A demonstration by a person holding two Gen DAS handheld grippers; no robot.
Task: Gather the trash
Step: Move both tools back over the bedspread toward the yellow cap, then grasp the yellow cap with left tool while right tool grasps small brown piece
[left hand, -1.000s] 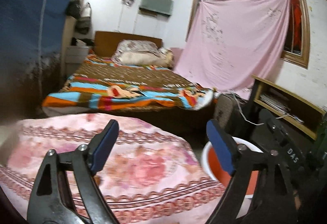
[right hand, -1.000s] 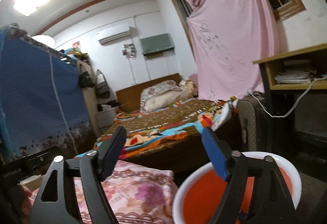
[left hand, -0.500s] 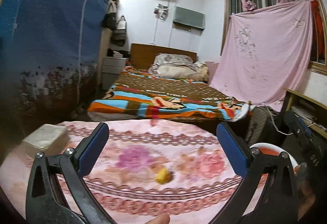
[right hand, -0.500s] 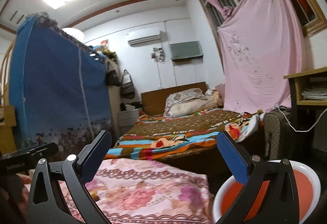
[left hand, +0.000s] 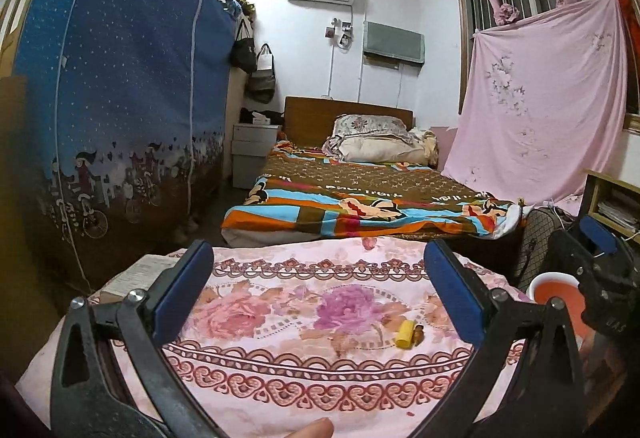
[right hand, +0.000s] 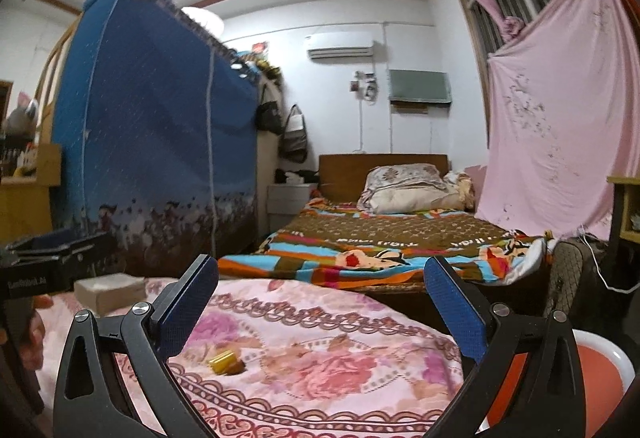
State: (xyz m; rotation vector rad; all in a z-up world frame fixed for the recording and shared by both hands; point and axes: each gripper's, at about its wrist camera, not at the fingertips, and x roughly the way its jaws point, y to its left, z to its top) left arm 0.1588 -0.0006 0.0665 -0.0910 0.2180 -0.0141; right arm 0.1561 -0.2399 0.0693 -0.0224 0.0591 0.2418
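A small yellow piece of trash [left hand: 405,334] with a brown bit beside it lies on the pink floral cloth [left hand: 304,366] of the table. It also shows in the right wrist view [right hand: 225,362]. My left gripper [left hand: 318,292] is open and empty, above the cloth, with the trash ahead to its right. My right gripper [right hand: 322,306] is open and empty, with the trash low to its left. A bin with a white rim and orange inside [right hand: 608,370] stands off the table's right edge and also shows in the left wrist view [left hand: 556,292].
A flat box [right hand: 110,290] sits at the table's far left corner. A bed with a colourful blanket [left hand: 360,202] stands behind the table. A blue fabric wardrobe [left hand: 120,110] stands on the left. A desk and a patterned case [left hand: 536,238] stand on the right.
Both grippers have swung left and tilted down, from over the bin toward the table. The yellow trash and the box have come into view. Both stay open.
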